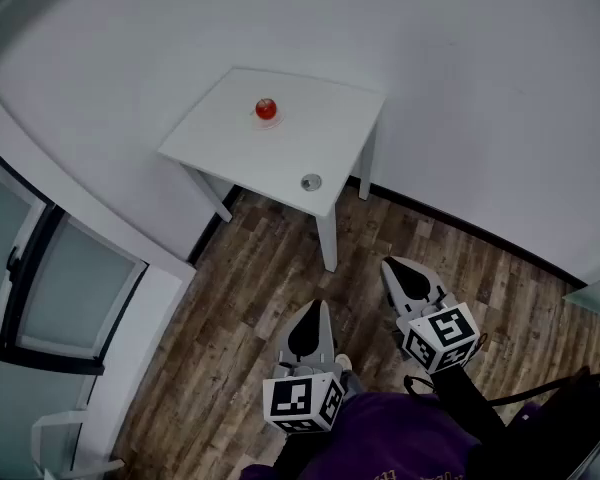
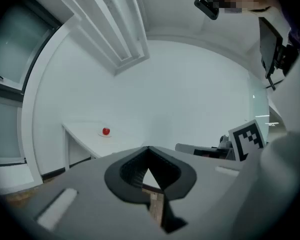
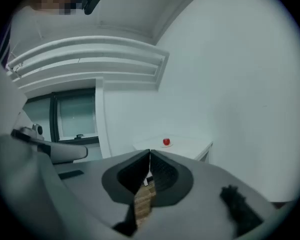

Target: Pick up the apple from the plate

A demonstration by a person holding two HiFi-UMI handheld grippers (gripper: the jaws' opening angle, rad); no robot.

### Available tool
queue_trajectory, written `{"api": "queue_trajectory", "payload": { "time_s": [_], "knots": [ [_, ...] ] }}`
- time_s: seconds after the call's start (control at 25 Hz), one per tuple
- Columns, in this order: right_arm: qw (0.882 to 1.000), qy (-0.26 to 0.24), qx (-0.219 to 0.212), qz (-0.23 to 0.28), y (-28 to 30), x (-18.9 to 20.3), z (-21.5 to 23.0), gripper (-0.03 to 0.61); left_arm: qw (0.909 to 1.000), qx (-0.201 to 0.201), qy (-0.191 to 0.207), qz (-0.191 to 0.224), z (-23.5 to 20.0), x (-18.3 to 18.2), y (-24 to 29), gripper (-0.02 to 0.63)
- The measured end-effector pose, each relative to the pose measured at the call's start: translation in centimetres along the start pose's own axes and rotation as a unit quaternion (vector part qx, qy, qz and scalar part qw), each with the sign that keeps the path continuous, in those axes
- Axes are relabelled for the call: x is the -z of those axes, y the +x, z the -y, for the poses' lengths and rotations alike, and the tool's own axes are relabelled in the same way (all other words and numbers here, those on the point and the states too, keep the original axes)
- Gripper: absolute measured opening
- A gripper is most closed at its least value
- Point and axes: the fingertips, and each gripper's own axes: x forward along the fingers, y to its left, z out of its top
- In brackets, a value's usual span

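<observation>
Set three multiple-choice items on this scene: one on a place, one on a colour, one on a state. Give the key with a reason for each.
1. Where is the apple?
A. in a basket
B. on a plate on the white table
C. on a shelf

2. What colour is the apple?
A. green
B. yellow
C. red

3. How do the jaws of the right gripper stand?
A. shut, with nothing between them
B. wide apart
C. closed on the apple

Key:
1 B, as the head view shows the apple resting on the small plate near the table's far side.
2 C, as it shows bright red in all three views.
3 A, as the right gripper view shows the jaw tips meeting, with the apple far off on the table.
</observation>
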Motion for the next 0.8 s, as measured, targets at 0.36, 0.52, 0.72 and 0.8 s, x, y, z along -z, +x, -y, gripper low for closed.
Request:
{"api": "queue_trajectory", "payload": {
  "time_s": [0.36,0.52,0.72,0.8],
  "knots": [
    [1.000,0.006,0.005,-0.012,6.9,0.4,0.3,0.012,0.9999,0.007,0.001,-0.011,-5.1,-1.0,4.8,0.008],
    [1.000,0.008,0.009,-0.020,8.4,0.5,1.2,0.012,0.9998,0.011,-0.005,-0.018,-5.7,-0.8,6.4,0.007],
    [1.000,0.007,0.005,-0.023,10.7,0.2,2.6,0.012,0.9996,-0.001,-0.016,-0.022,-6.7,-0.7,8.4,0.008],
    [1.000,0.005,0.001,-0.022,11.9,-0.1,3.2,0.012,0.9996,-0.008,-0.018,-0.021,-7.3,-0.8,9.3,0.008]
  ]
}}
